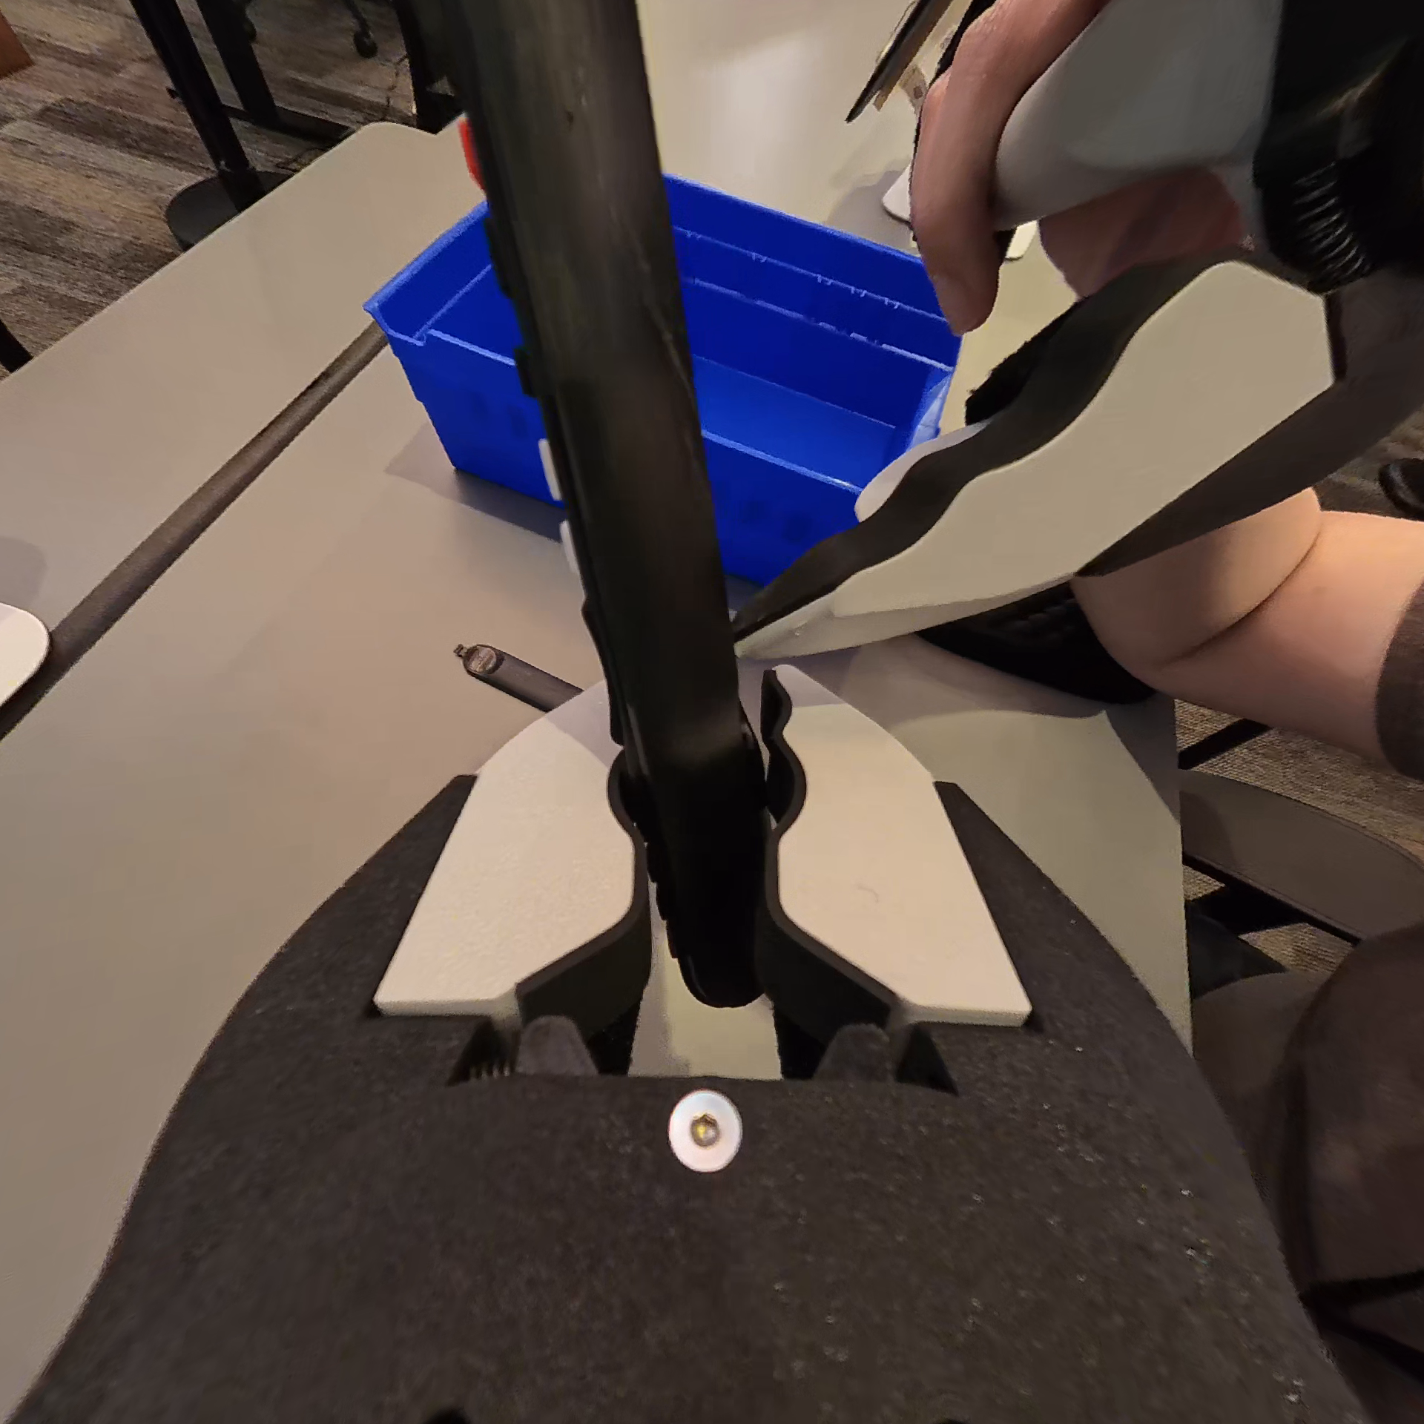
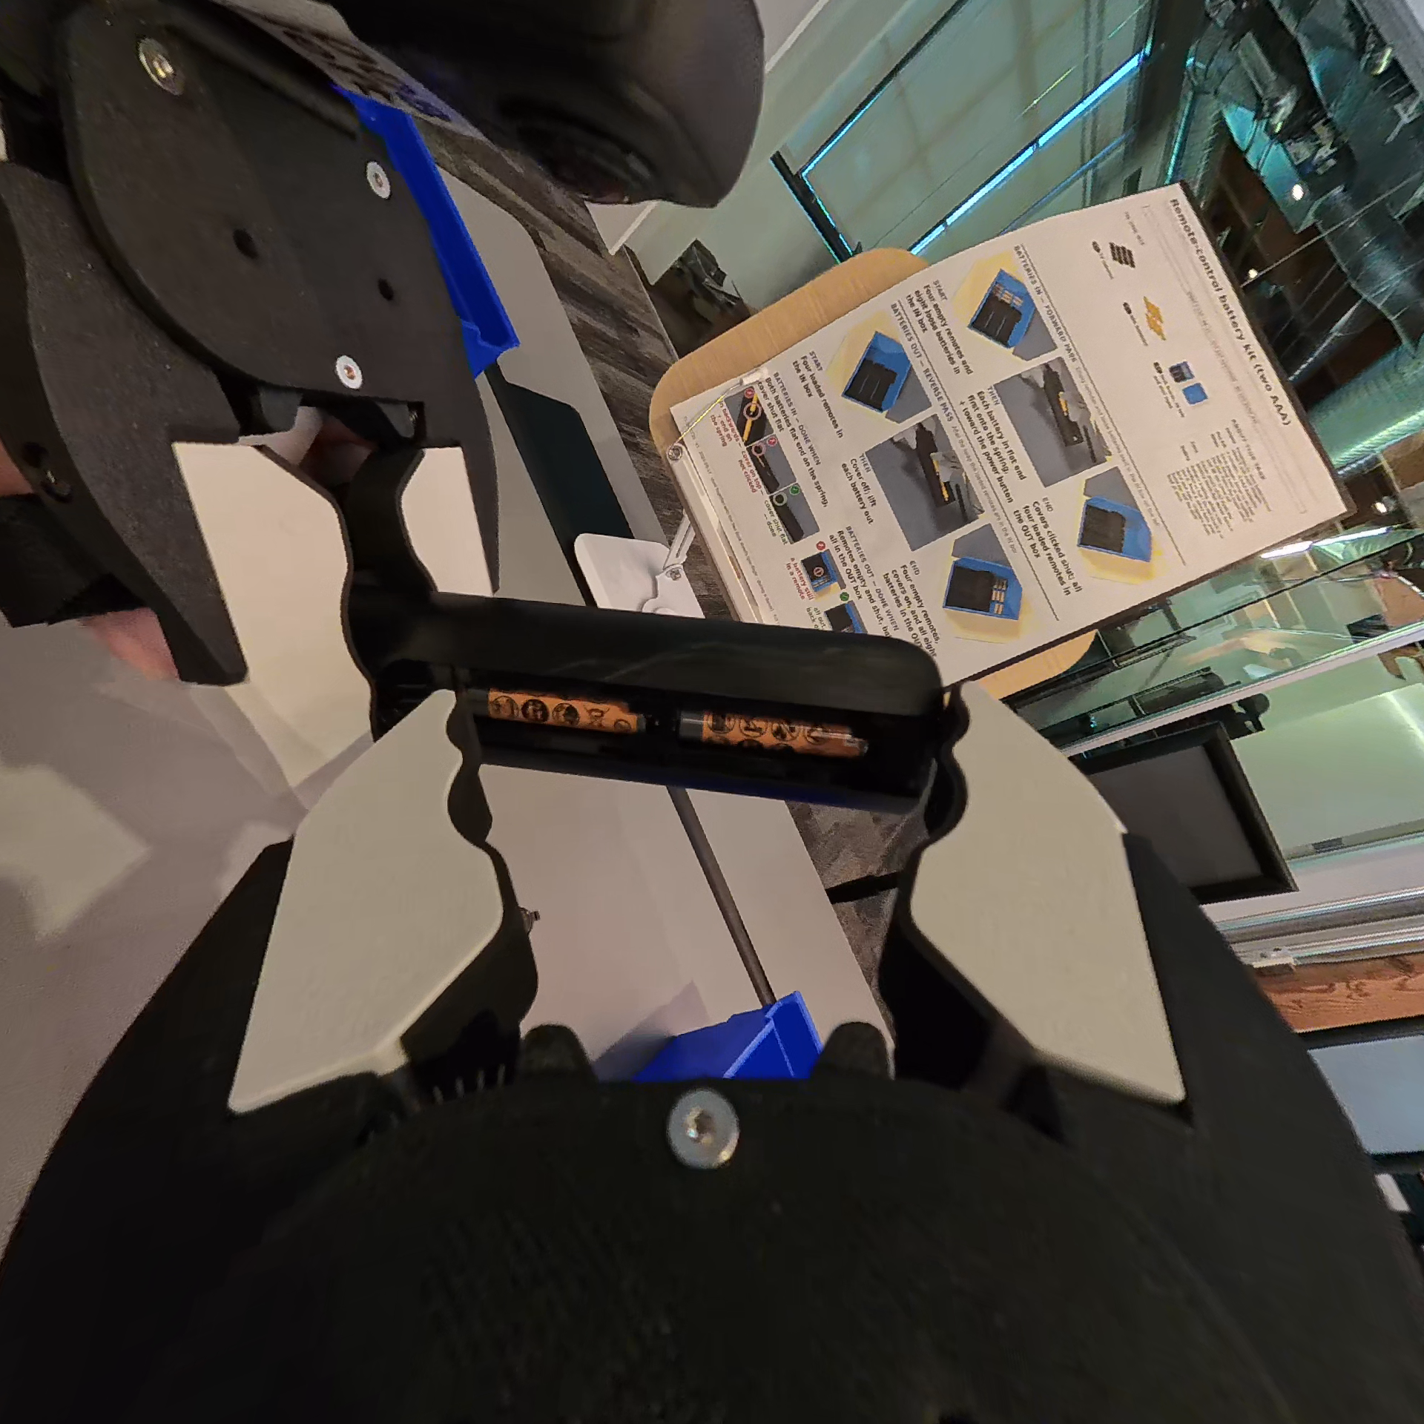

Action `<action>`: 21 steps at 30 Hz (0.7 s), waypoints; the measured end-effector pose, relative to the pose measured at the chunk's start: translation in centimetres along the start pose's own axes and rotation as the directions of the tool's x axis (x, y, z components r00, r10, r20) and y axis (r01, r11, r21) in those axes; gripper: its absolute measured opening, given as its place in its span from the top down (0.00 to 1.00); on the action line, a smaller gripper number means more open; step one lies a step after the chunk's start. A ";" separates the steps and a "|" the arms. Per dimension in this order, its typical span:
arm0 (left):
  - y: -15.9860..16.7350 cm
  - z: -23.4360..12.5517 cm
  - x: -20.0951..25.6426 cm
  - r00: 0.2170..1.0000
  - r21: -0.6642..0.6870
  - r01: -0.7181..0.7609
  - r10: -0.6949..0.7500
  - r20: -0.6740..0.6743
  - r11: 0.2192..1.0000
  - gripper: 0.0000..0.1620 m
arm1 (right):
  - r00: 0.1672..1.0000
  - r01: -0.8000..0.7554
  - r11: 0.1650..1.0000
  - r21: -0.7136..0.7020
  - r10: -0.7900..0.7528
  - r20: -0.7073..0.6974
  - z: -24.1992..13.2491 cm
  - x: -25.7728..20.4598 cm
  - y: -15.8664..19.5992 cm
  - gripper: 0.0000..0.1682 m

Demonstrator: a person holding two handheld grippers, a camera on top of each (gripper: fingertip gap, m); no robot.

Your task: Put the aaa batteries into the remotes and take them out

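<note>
Black remote [image 1: 616, 431]: standing nearly upright above the worktop [image 1: 270, 616], its lower end being pinched between the fingers of the left gripper [image 1: 697, 778]; the blue bin [image 1: 809, 401] is sitting just behind it.
Left gripper: clenching on the remote's lower end, both fingers pressing its sides.
Right gripper [image 2: 705, 751]: fingers spread wide, one at each end of the remote's [image 2: 655, 678] open battery bay; whether they are touching the remote is not clear. In the left wrist view this gripper [image 1: 743, 636] is reaching in from the right of the remote, tips close to it.
Batteries: two orange-and-black cells, one [image 2: 562, 713] and the other [image 2: 770, 732], lying end to end inside the remote's open bay.
Battery cover [image 1: 508, 674]: a slim dark piece is lying flat on the worktop, left of the remote's lower end and apart from it.
Blue bin: resting on the worktop behind the remote, with inner dividers showing.
Hand [image 1: 1002, 193]: gripping the right gripper's pale handle, above and right of the bin.
Instruction sheet [image 2: 1002, 431]: propped on a stand beyond the remote, in the right wrist view.
</note>
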State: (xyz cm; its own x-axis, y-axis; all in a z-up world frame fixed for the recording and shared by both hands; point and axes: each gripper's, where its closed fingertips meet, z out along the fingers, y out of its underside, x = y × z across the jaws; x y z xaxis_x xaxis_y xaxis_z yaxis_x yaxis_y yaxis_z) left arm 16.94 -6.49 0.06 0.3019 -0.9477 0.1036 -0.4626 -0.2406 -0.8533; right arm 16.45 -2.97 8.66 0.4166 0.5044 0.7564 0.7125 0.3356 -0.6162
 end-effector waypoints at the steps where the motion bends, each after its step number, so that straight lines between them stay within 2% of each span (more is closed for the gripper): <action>1: 0.0 0.0 0.0 1.000 -0.001 -0.002 0.002 0.002 1.000 0.83 | 1.000 0.001 1.000 -0.003 -0.001 0.001 0.0 0.0 0.0 0.32; 10: 0.0 0.0 -0.3 0.999 0.002 -0.014 0.014 0.032 1.000 0.83 | 1.000 0.017 1.000 -0.010 -0.017 -0.024 0.1 0.1 -0.1 0.32; 21: -0.5 -0.4 -0.1 1.000 0.032 0.007 -0.007 0.001 0.999 0.84 | 0.998 0.034 0.999 0.009 -0.034 -0.056 -0.2 0.3 -0.8 0.32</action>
State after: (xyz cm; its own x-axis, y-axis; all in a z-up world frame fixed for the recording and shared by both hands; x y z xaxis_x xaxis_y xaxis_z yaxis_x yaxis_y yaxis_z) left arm 16.77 -6.38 0.70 0.3058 -0.9459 0.1087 -0.4335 -0.2400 -0.8686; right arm 16.17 -3.26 9.40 0.4232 0.4473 0.7879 0.7215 0.3596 -0.5917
